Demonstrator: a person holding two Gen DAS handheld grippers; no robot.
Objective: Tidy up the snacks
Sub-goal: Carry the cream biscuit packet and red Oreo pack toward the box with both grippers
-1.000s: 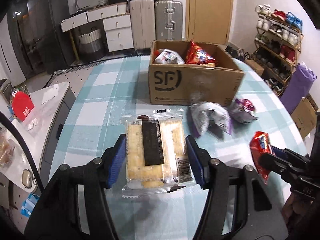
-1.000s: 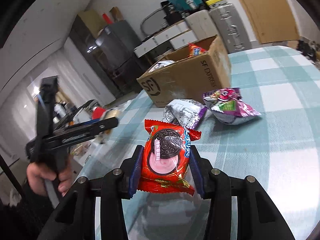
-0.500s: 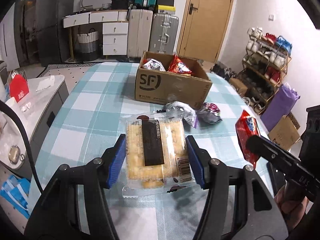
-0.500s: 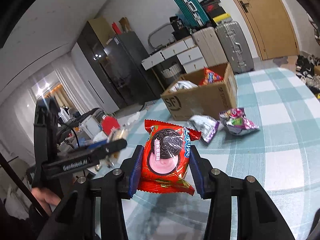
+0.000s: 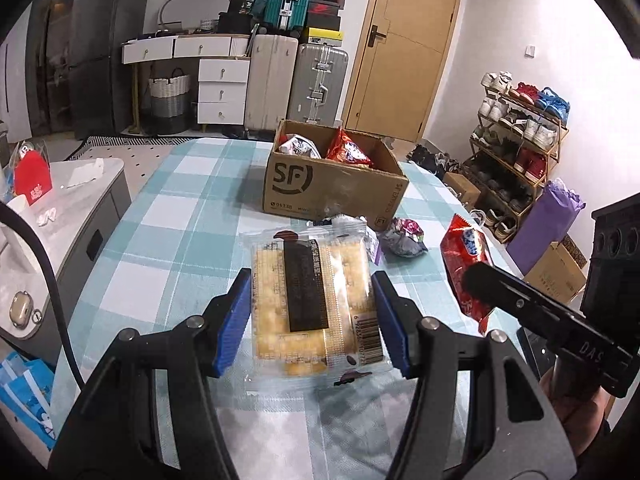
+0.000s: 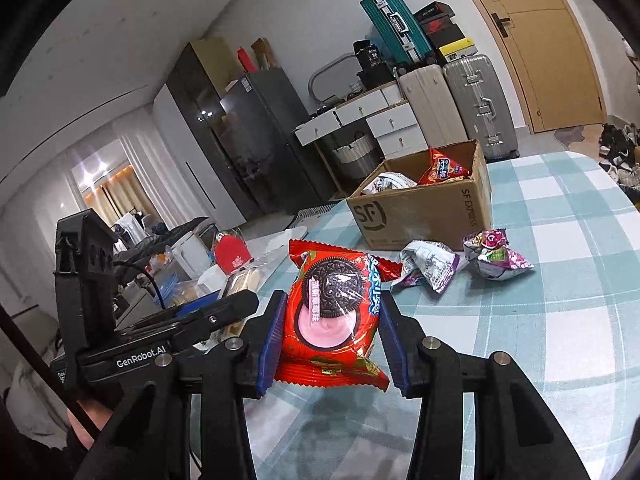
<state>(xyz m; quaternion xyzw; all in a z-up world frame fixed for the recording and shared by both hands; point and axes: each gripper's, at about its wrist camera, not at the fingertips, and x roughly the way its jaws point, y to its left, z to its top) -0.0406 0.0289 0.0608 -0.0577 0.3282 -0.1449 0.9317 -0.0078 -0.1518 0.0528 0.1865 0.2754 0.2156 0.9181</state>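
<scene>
On the left, the left gripper (image 5: 312,316) was clenched on a clear pack of crackers (image 5: 314,304), its blue pads (image 5: 232,320) pressing the pack's two long sides. The pack hung above the checked tablecloth (image 5: 180,216) with its long axis running straight ahead from the gripper, the dark label strip pointing toward the cardboard box (image 5: 334,188). The box stood ahead of this gripper and a little to the right, well apart from it, open at the top, with a silver bag and a red bag already inside. Between the pack and the box, two loose bags (image 5: 404,236) lay on the cloth just in front of the box's near wall; the pack's far end hid part of one of them.

To the right, the right gripper (image 6: 332,320) was clenched on a red cookie packet (image 6: 334,312), holding it upright by its sides above the table (image 6: 560,320). From this side the box (image 6: 420,216) lay ahead and to the right, its near left corner turned toward the gripper, and the two loose bags (image 6: 464,268) sat between them, nearer the box.

Both hands were level with each other and about equally far from the box, as far as the two views allow; I could not tell which was nearer. Either load would likely have to travel forward over the loose bags and clear the near wall to drop in.
</scene>
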